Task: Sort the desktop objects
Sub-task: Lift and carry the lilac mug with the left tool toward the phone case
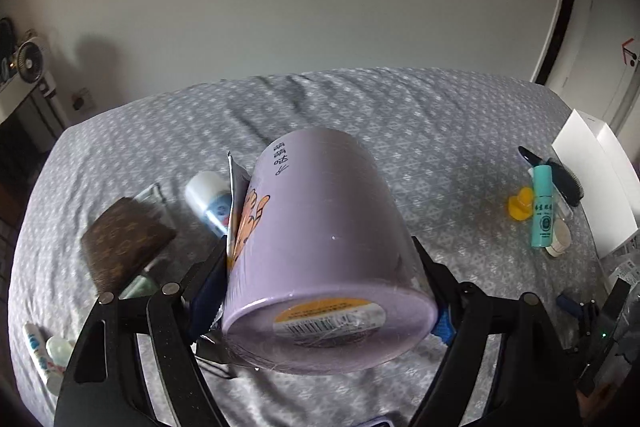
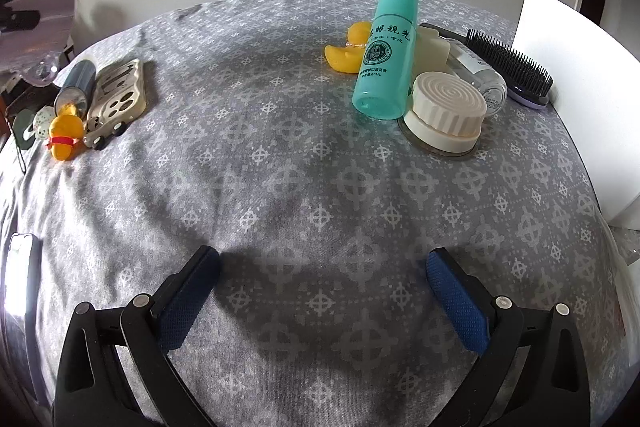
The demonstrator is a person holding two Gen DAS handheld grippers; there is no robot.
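Left gripper (image 1: 320, 291) clamped on a lilac cylindrical tub (image 1: 320, 251), shrink-wrapped and glossy, cartoon print and black characters on its side, round base with a yellow-and-white barcode label facing the camera. Tub is tilted and held clear above the bedsheet (image 1: 460, 155); blue textured pads press both sides. A loose flap of clear wrap sticks out on the tub's left.

The sheet is grey woven cotton with a white cross-and-diamond print, wrinkled.

Left group below the tub: brown monogram wallet (image 1: 124, 239), flat and leathery, lying on a clear packet; white cylindrical bottle with blue label (image 1: 210, 201) just behind the tub; small white tubes (image 1: 42, 355) at the near left edge.

Right gripper (image 2: 322, 291) hovers low over bare sheet, jaws apart, nothing between them, blue mesh-textured pads.

Right group, seen from the right wrist: teal plastic bottle (image 2: 386, 55) lying on its side, dark printed text; yellow rubber duck (image 2: 348, 47) just beside it on the left; white round ribbed lid with a spiral top (image 2: 444, 111) touching the bottle's base end; clear bottle (image 2: 480, 71) behind it; black bristle hairbrush (image 2: 516, 67) against a white box (image 2: 568, 99).

Far left in that view: second yellow duck with a red band (image 2: 64, 137), beige phone case with camera cutouts (image 2: 118, 91), dark blue cylinder (image 2: 76, 83), all close together.
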